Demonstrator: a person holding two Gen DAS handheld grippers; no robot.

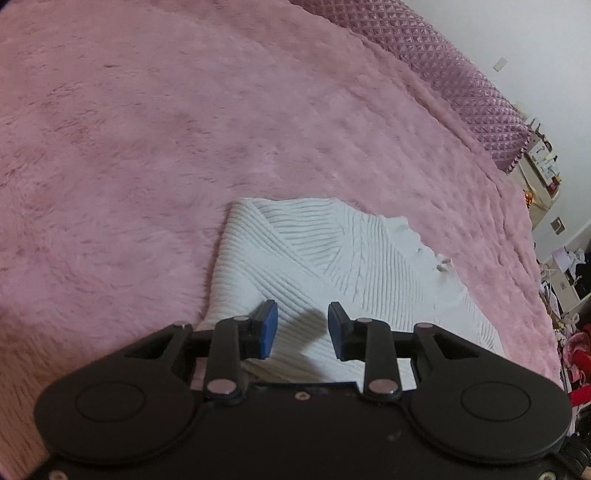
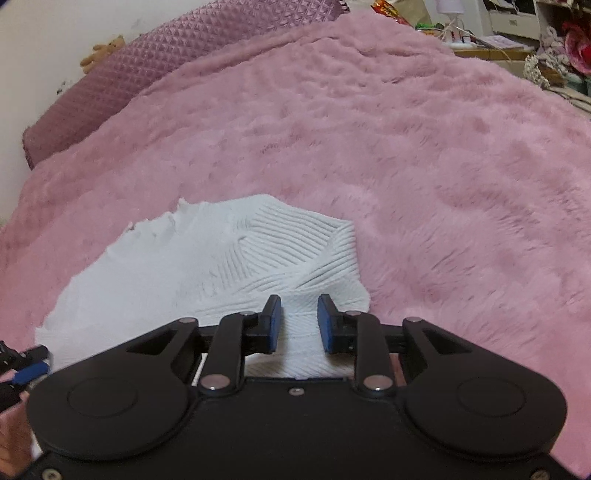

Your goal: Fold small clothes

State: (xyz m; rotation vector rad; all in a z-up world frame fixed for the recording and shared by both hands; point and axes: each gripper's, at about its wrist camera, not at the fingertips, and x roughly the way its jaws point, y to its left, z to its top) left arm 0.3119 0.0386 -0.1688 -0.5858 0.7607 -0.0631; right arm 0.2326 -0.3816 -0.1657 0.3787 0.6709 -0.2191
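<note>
A white ribbed knit garment (image 1: 332, 258) lies on a pink fluffy blanket (image 1: 147, 147), with a sleeve folded across its body. My left gripper (image 1: 303, 319) is open and empty just above the garment's near left part. In the right wrist view the same garment (image 2: 207, 258) lies in front of me. My right gripper (image 2: 299, 314) is open and empty above the garment's near right corner. The left gripper's blue fingertips (image 2: 33, 369) show at the left edge of the right wrist view.
A purple quilted pillow (image 1: 480, 99) lies along the bed's far edge by the wall and shows in the right wrist view (image 2: 147, 62) too. A small teddy bear (image 2: 105, 51) sits by the pillow. Cluttered shelves (image 2: 517, 26) stand beyond the bed.
</note>
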